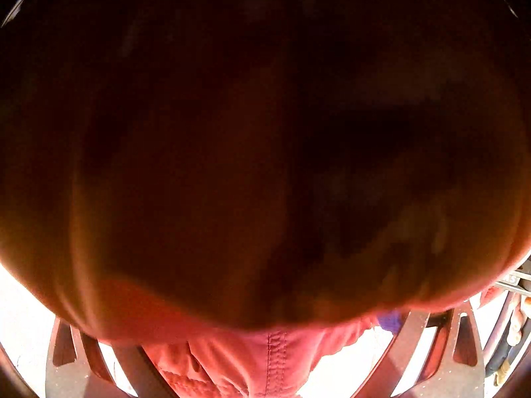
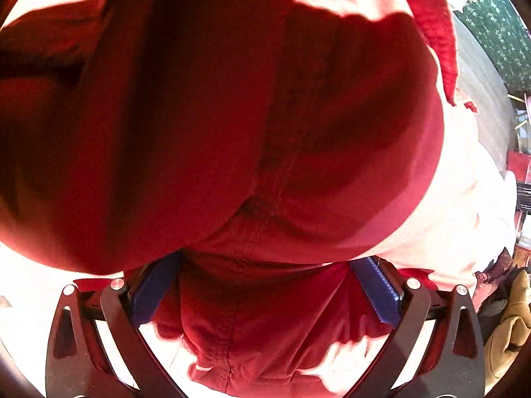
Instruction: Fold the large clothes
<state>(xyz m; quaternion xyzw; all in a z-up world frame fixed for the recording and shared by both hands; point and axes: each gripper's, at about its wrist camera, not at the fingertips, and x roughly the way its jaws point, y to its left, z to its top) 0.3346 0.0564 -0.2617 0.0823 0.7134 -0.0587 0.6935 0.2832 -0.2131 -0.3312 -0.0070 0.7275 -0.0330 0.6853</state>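
A large red garment (image 2: 232,116) fills both views. In the left wrist view the red cloth (image 1: 275,355) drapes over the lens and darkens most of the frame; a stitched seam runs down between the finger arms of my left gripper (image 1: 265,348), whose tips are hidden under the cloth. In the right wrist view my right gripper (image 2: 265,282) has its blue pads (image 2: 378,292) spread wide, with bunched red cloth lying between them. The cloth hangs over the right fingertips too.
A bright white surface (image 2: 458,199) lies under the garment. At the right edge of the right wrist view are a green patterned cloth (image 2: 497,23), a tan fabric item (image 2: 511,338) and other clutter.
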